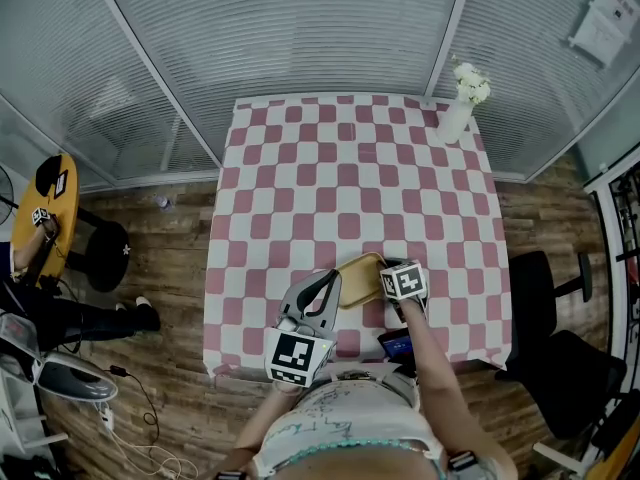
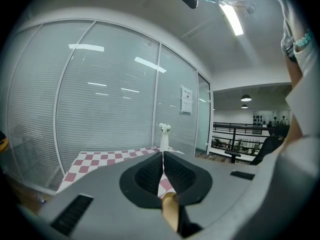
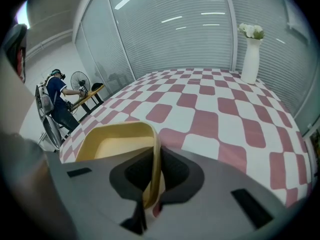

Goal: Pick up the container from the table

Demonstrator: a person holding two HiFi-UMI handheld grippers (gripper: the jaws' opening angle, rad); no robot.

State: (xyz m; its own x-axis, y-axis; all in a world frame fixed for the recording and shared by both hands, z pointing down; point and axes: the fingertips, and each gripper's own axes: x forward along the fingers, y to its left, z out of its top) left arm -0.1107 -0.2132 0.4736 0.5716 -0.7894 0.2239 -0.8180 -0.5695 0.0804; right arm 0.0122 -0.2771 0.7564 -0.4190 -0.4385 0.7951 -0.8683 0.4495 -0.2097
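Container (image 3: pixel 115 146) rim pinched in right tool (image 3: pixel 156 156); left tool (image 2: pixel 163 156) pressed together just beside container.

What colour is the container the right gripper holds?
Yellow container, plain with no pattern; clearest in the right gripper view.

**An office space behind glass partitions**

Tall glass partitions (image 1: pixel 300 28) lined with blinds closed off a wood-plank floor (image 1: pixel 160 238). A desk (image 1: pixel 350 198) under a checked cloth carried a white vase (image 1: pixel 455 120). Black office chairs (image 1: pixel 545 288) stood beside it, a printed notice (image 2: pixel 186 100) hung on the glass, and strip lights (image 2: pixel 232 19) ran overhead.
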